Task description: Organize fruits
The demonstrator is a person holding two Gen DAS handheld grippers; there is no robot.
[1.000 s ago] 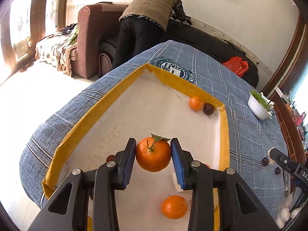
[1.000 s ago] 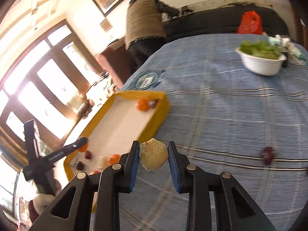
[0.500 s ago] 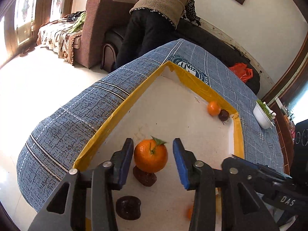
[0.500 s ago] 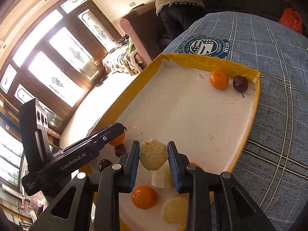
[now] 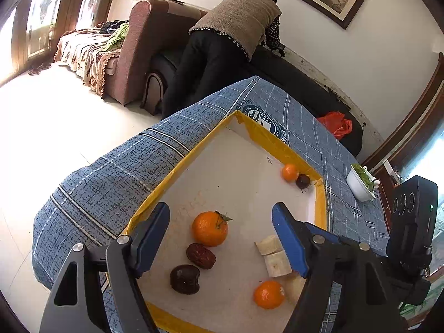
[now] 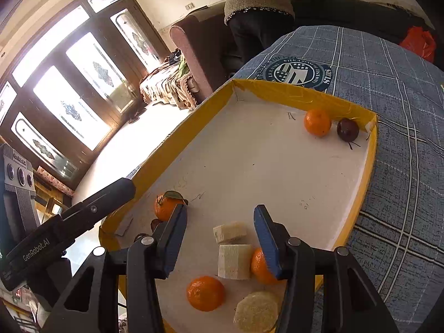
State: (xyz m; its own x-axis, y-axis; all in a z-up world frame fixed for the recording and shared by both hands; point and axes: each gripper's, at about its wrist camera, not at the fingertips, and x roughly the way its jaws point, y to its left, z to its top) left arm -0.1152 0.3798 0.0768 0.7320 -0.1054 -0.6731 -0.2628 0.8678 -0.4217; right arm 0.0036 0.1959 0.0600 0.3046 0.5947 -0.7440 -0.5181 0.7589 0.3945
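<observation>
A yellow-rimmed tray (image 5: 266, 138) with a white floor lies on the table. My left gripper (image 5: 220, 213) hovers over its near end, jaws opening. A leafy orange (image 5: 209, 229) rests on the tray between them, untouched by the pads. A red date (image 5: 201, 255) and a dark fruit (image 5: 184, 279) lie just below it. My right gripper (image 6: 221, 212) is also opening, above two pale fruit chunks (image 6: 229, 231) that lie on the tray (image 6: 291, 91), free of its pads. Two oranges (image 6: 205, 292) and a round pale slice (image 6: 256, 312) lie nearby. In the far corner sit an orange (image 6: 317, 122) and a dark plum (image 6: 347, 129).
A blue checked cloth (image 5: 111, 183) covers the table. A white bowl of greens (image 5: 360, 184) stands beyond the tray on the right. A person (image 5: 236, 27) bends over a dark sofa behind the table, where a red bag (image 5: 334, 123) lies.
My left gripper let go of the leafy orange, which now rests on the tray. My right gripper carried a pale chunk from over the cloth to the tray and released it.
</observation>
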